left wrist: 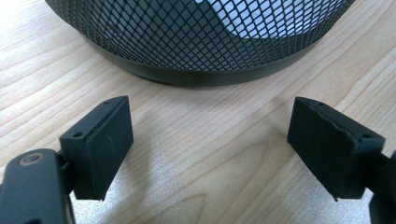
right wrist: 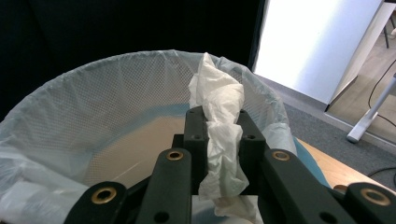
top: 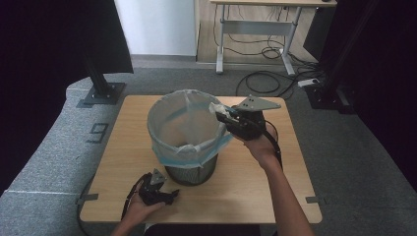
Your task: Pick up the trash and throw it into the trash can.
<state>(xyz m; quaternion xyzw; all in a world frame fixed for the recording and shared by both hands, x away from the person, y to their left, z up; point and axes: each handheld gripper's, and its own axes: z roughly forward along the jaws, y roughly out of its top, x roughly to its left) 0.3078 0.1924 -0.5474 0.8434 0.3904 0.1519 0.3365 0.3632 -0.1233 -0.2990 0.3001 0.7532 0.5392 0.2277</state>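
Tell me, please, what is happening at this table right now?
A person is working with two handheld grippers at a wooden table. The right gripper is shut on a crumpled white tissue and holds it at the rim of a black mesh wastebasket lined with a pale plastic bag, apparently about to drop it in. The left gripper rests open near the basket's base, holding nothing.

mesh bin [left wrist: 205,37] top cut off
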